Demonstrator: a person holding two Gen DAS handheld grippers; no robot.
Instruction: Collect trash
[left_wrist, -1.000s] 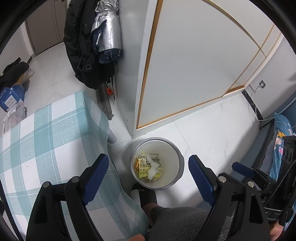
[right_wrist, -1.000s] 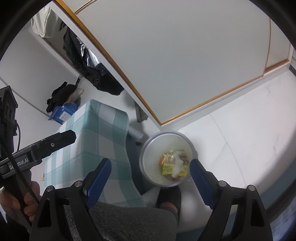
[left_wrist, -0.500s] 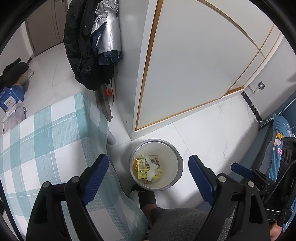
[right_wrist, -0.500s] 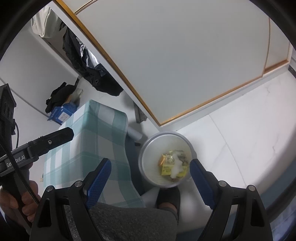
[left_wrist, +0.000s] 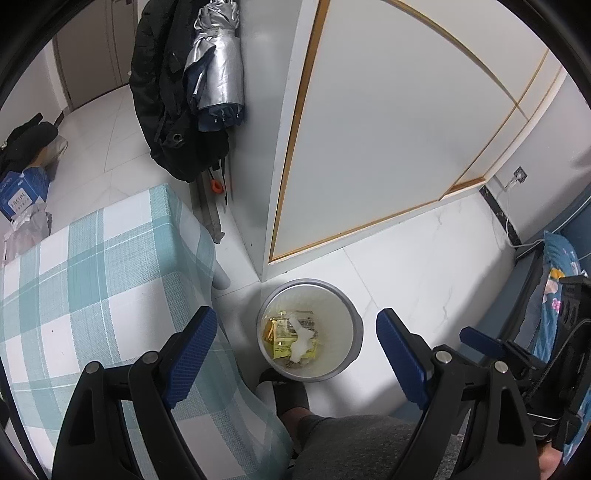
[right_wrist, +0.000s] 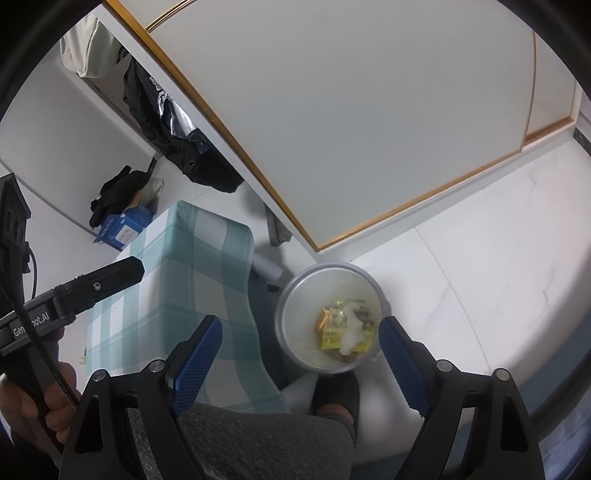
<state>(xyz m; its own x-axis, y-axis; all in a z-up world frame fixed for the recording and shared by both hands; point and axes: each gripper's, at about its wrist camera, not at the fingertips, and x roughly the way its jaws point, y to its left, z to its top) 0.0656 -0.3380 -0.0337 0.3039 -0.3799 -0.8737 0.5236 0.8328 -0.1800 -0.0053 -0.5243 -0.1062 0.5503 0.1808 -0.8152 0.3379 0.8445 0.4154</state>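
Observation:
A round grey trash bin (left_wrist: 345, 295) stands on the white floor beside the table; it also shows in the right wrist view (right_wrist: 295, 291). Inside lie yellow wrappers (left_wrist: 282, 338) and a crumpled white tissue (left_wrist: 303, 341), seen too in the right wrist view (right_wrist: 338, 334). My left gripper (left_wrist: 295, 354) is open and empty, high above the bin. My right gripper (right_wrist: 301, 354) is open and empty, also high above the bin. The left gripper's body (right_wrist: 74, 291) shows at the left of the right wrist view.
A table with a teal-and-white checked cloth (left_wrist: 81, 280) is left of the bin. A white wardrobe door (left_wrist: 388, 140) stands behind it. A black coat and silver umbrella (left_wrist: 192, 85) hang at the wall. My foot (left_wrist: 288, 391) is beside the bin. A blue box (left_wrist: 20, 192) lies far left.
Both grippers have risen slightly and drifted a little; the bin looks a bit smaller and lower in view. Jaws stay open and empty.

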